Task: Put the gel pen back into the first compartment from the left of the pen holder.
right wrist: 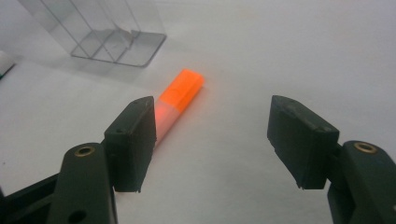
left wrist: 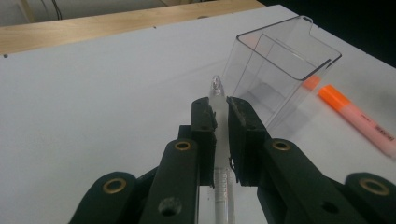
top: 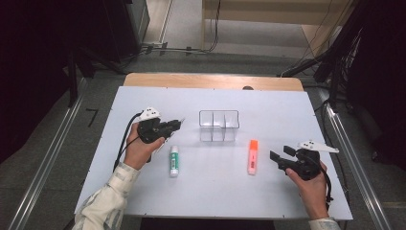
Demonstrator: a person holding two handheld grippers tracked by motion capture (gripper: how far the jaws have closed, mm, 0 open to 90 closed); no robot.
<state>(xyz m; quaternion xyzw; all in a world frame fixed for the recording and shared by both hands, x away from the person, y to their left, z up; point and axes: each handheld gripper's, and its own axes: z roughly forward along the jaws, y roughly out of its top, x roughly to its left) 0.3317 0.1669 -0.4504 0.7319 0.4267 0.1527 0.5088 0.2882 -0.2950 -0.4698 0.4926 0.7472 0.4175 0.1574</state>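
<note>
My left gripper (top: 176,125) hovers left of a clear divided container (top: 219,125), shut on a thin white pen (left wrist: 220,154) whose clear tip pokes out past the jaws toward the container (left wrist: 280,70). An orange highlighter (top: 252,156) lies on the white table in front of the container's right end. My right gripper (top: 279,153) sits just right of the highlighter, jaws wide apart and nothing between them. In the right gripper view (right wrist: 212,126) the highlighter (right wrist: 180,95) lies ahead, beside the left jaw.
A white glue stick with a green label (top: 174,160) lies on the table (top: 287,110) just below the left hand. The container (right wrist: 107,32) holds three compartments. A wooden strip borders the table's far edge (top: 210,80).
</note>
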